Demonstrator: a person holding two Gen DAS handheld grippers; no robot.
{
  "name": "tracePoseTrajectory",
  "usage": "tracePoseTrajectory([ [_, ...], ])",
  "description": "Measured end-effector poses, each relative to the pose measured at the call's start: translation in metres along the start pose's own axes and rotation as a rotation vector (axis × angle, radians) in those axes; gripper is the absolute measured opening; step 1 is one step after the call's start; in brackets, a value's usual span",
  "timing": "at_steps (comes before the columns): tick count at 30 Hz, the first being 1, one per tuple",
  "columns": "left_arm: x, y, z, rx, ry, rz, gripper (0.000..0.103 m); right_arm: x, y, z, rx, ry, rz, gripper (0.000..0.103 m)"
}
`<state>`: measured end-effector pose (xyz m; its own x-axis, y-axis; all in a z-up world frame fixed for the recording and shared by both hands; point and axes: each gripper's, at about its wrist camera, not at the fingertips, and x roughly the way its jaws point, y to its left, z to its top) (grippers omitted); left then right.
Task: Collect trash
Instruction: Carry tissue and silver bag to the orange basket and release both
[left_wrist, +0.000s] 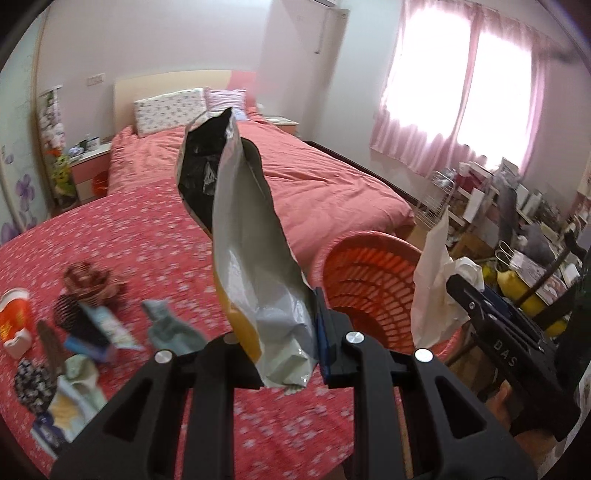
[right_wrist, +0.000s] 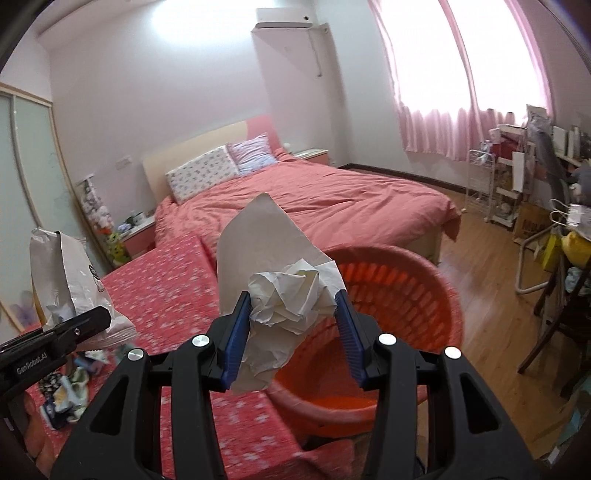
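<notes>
The wide bed under its plain coral-red duvet (right_wrist: 332, 199) fills the far half of the room, with a white dotted pillow (right_wrist: 203, 177) and a lilac striped pillow (right_wrist: 253, 153) against the pale headboard; in front of it lies a red surface covered in a cloth with small white flowers (left_wrist: 147, 236), and beside that, to the right, stands the round orange-red plastic laundry-style basket with slotted walls (right_wrist: 406, 291), its mouth open upward; the left gripper (left_wrist: 284, 354) has its jaws closed down onto the bottom end of a tall, crumpled silver foil snack bag with a torn-open top and dark inside (left_wrist: 251, 236), which stands upright above the floral cloth, just left of the basket; the right gripper (right_wrist: 295, 332) is part-closed, its blue pads (right_wrist: 236, 332) pressing either side of a scrunched white tissue wad with a flat beige paper sheet behind it (right_wrist: 284, 295), held just in front of the basket's near rim; on the cloth at the left lies a scatter of small things, among them an orange-and-white cup (left_wrist: 14, 314), a teal sock (left_wrist: 170, 325), a dark blue box (left_wrist: 88, 339) and a black floral pouch (left_wrist: 33, 380), well apart from the basket.
</notes>
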<state>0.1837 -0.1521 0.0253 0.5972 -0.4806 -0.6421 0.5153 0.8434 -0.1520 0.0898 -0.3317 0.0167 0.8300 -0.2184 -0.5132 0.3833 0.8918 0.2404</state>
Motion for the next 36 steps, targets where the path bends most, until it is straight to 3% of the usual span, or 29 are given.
tracePoseTrajectory([
  [14,0.077,-0.063,0.002,0.096,0.086,-0.169,0.022,0.019,-0.042,0.008,0.079,0.002,-0.063,0.046],
  [26,0.131,-0.095,0.003,0.137,0.151,-0.212,0.024,0.033,-0.061,0.012,0.126,0.006,-0.066,0.047],
  [32,0.143,-0.091,0.001,0.134,0.175,-0.175,0.046,0.043,-0.071,0.010,0.178,0.034,-0.037,0.051],
  [36,0.146,-0.087,0.001,0.118,0.183,-0.145,0.059,0.049,-0.075,0.009,0.203,0.069,-0.012,0.060],
])
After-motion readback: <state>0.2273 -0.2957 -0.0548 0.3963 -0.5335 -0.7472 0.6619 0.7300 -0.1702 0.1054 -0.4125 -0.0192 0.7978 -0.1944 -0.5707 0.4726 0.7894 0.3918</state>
